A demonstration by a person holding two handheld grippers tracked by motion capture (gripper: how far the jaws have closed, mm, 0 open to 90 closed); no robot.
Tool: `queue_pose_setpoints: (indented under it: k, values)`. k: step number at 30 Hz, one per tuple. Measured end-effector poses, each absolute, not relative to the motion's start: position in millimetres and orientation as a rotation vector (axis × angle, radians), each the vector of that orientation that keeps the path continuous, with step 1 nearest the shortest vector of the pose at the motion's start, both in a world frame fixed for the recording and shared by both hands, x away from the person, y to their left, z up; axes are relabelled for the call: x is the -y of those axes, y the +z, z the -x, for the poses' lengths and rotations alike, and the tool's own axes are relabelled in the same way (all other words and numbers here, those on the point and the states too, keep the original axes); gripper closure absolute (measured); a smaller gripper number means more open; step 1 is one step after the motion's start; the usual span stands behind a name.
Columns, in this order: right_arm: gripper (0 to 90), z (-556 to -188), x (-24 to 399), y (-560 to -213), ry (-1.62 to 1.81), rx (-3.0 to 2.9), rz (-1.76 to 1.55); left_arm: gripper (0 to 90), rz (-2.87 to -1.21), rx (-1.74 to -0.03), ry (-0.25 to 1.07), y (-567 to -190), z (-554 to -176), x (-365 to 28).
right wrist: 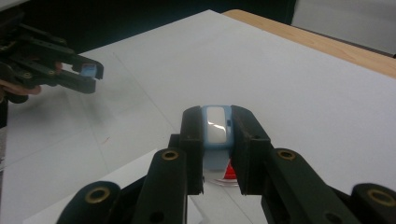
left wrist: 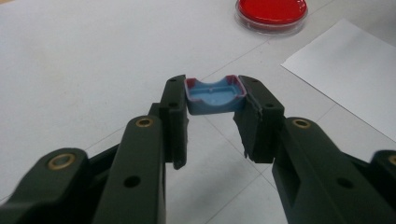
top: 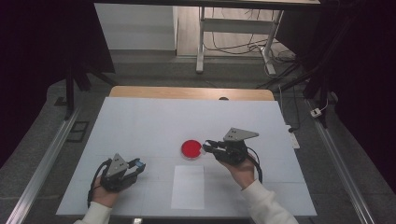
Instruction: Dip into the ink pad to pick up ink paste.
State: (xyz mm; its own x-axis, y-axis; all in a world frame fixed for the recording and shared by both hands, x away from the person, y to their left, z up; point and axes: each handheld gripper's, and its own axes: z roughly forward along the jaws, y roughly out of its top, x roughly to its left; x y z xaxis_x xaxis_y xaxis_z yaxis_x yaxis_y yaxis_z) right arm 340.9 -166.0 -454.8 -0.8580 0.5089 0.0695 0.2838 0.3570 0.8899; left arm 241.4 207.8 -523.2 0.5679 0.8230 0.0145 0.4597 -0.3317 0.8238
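Near edge, high view: L gripper (top: 137,166) low-left on the white table (top: 140,121), jaws closed on a small blue cap (top: 139,164). In the left gripper view the blue cap (left wrist: 214,95) sits clamped between both pads, hollow side up, reddish rim, held off the table.

Just right of it a white paper sheet (top: 187,186) lies flat at the near-centre edge.

Further in: R gripper (top: 206,148) held by the right hand (top: 243,173), jaws closed on a pale blue piece w/ a white face (right wrist: 216,128), pinched upright between the pads. Its tips are just beside the red dish (top: 191,149), mid-table, beyond the sheet; touching or not, can't tell.

Far edge: bare wood strip (top: 191,92) of tabletop.
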Motion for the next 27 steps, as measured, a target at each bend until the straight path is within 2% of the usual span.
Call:
queue_pose_setpoints:
  k: [27]
  values:
    - [74.9,-321.4,157.0,-453.6,1.511,-2.478,-0.62,64.9,-1.981,-1.024,0.563,-523.4,-240.3,-207.5]
